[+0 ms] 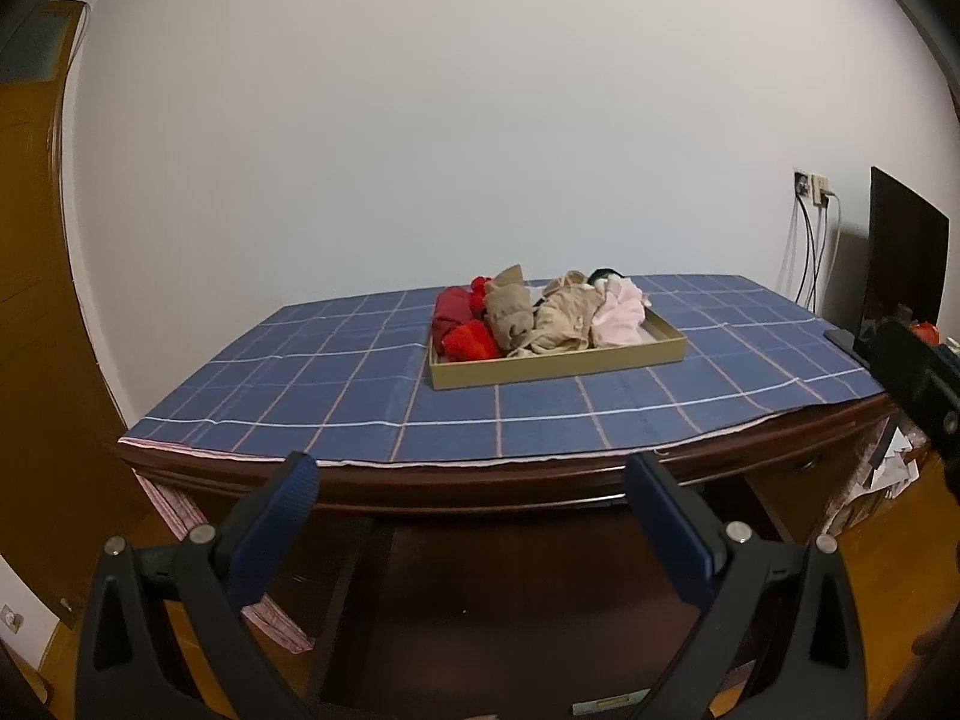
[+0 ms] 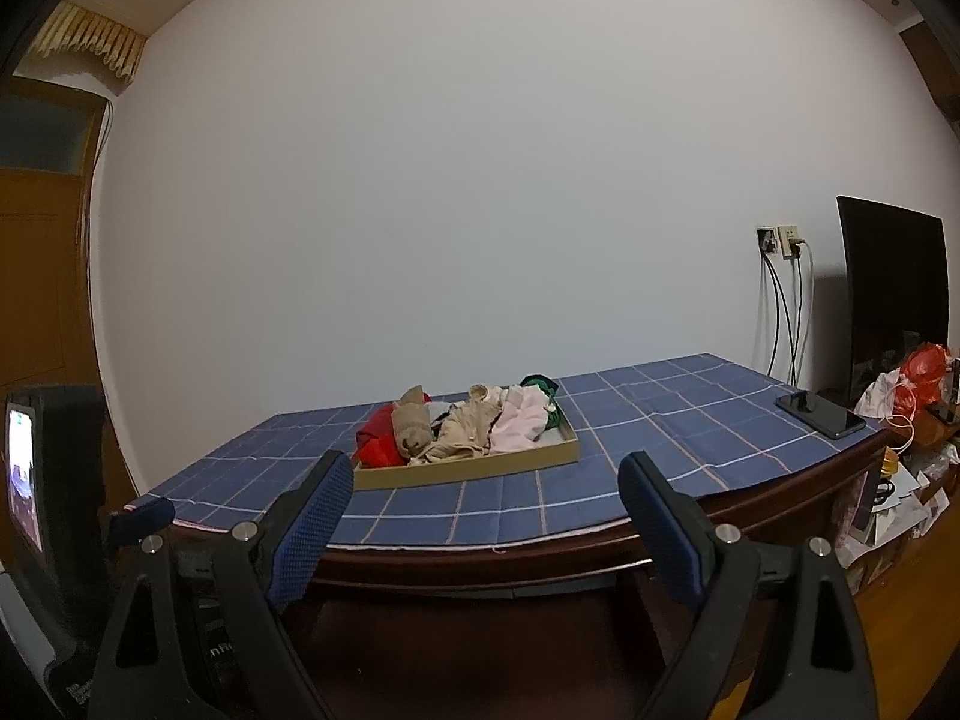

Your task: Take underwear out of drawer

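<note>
A shallow cardboard drawer tray (image 1: pixel 558 366) (image 2: pixel 480 471) rests on the blue checked cloth of a dark wooden table. It holds a heap of underwear: red pieces (image 1: pixel 465 324) (image 2: pixel 378 441) at the left, tan ones (image 1: pixel 540 315) (image 2: pixel 444 426) in the middle, a pink one (image 1: pixel 618 312) (image 2: pixel 528 417) at the right. My left gripper (image 1: pixel 474 474) stands open before the table's front edge, well short of the tray, with nothing between its fingers. My right gripper (image 2: pixel 486 477) is open too, empty, just short of the table edge. The right gripper's body shows at the right edge of the left wrist view.
A black phone (image 2: pixel 819 414) lies at the table's right end beside a dark monitor (image 2: pixel 894 306) (image 1: pixel 906 252). Cables hang from wall sockets (image 2: pixel 786 240). Bags and clutter (image 2: pixel 918 372) crowd the right. A wooden door (image 1: pixel 30 300) stands at the left. The left gripper's body with its lit screen (image 2: pixel 24 468) fills the left edge.
</note>
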